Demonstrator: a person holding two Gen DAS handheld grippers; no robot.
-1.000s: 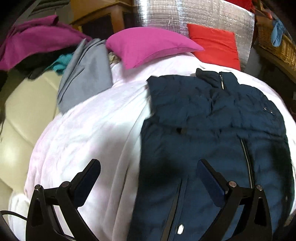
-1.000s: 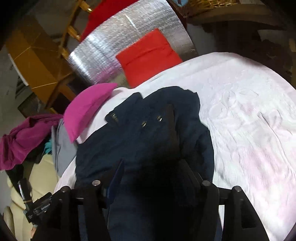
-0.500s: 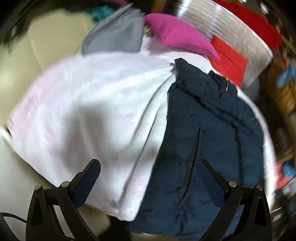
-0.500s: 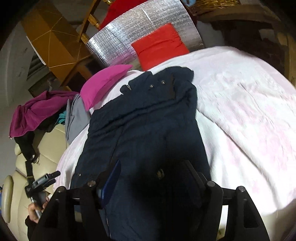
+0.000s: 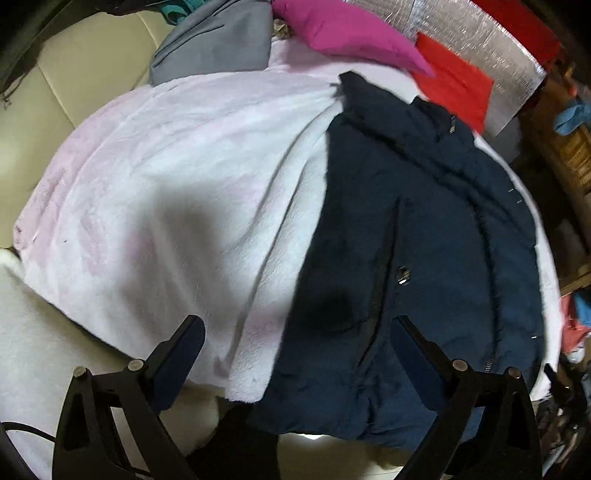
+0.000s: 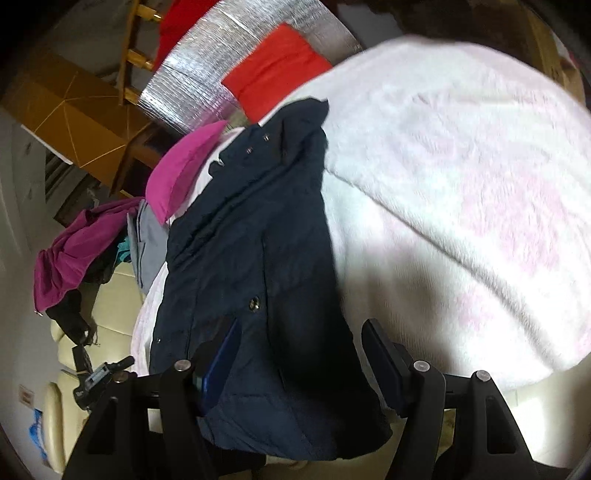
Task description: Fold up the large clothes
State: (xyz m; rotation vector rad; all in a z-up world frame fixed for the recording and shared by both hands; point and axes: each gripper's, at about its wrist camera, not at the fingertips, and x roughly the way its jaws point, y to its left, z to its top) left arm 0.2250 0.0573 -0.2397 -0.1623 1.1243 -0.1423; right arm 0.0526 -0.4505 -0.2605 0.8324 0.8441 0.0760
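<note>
Navy quilted jacket [image 5: 424, 258] lies flat on fluffy white blanket [image 5: 177, 192]; both grippers' jaws released.

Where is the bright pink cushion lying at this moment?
In the left wrist view, the bright pink cushion lies at the far end of the white fleece blanket, between the grey folded garment and the red cushion, beyond the dark navy jacket's collar.
</note>
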